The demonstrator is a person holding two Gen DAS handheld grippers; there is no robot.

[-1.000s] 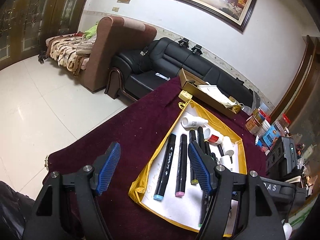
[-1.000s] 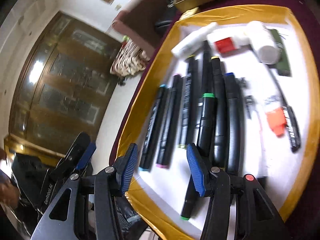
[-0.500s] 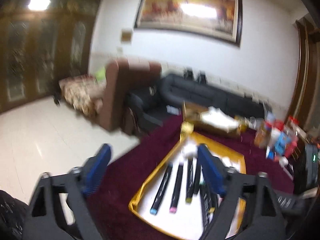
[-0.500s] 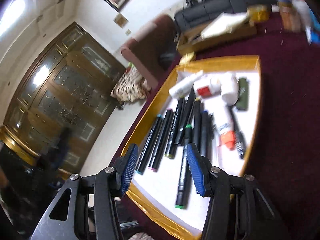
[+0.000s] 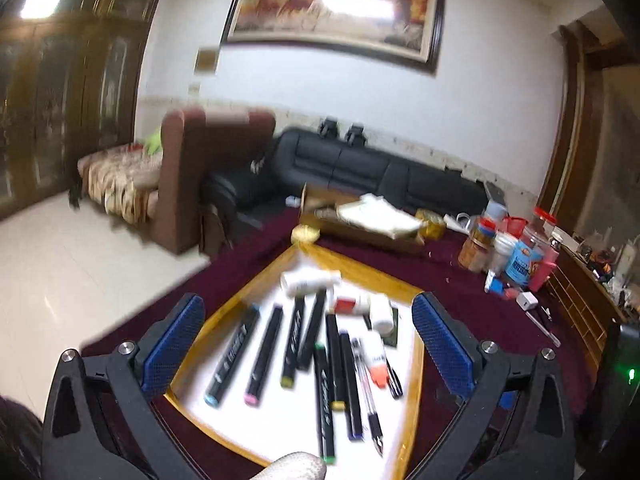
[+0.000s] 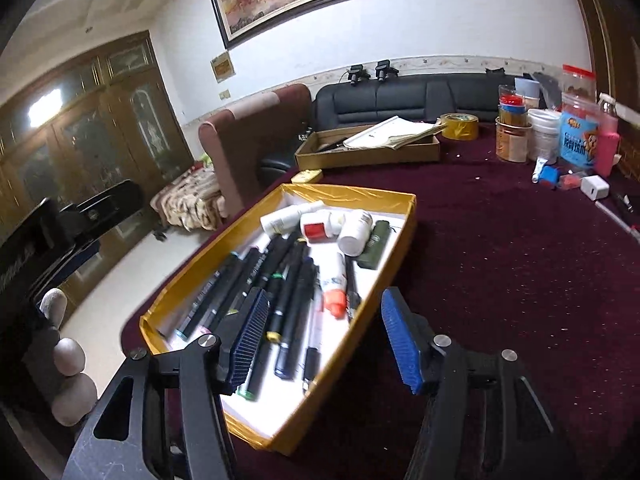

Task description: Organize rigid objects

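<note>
Seemingly between picks: left gripper (image 5: 306, 354) opening, right gripper (image 6: 324, 340) opening, both empty above the tray (image 6: 362, 280); next, choose a marker (image 6: 294, 308).

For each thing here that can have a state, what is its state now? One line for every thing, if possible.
left gripper: jaws opening, nothing between them.
right gripper: jaws opening, nothing gripped.
gold tray: open, no lid, on the table.
markers: lying flat in the tray, capped.
white bottle: lying on its side in the tray.
cardboard box: open, papers inside.
red-lidded jar: upright, lid on.
</note>
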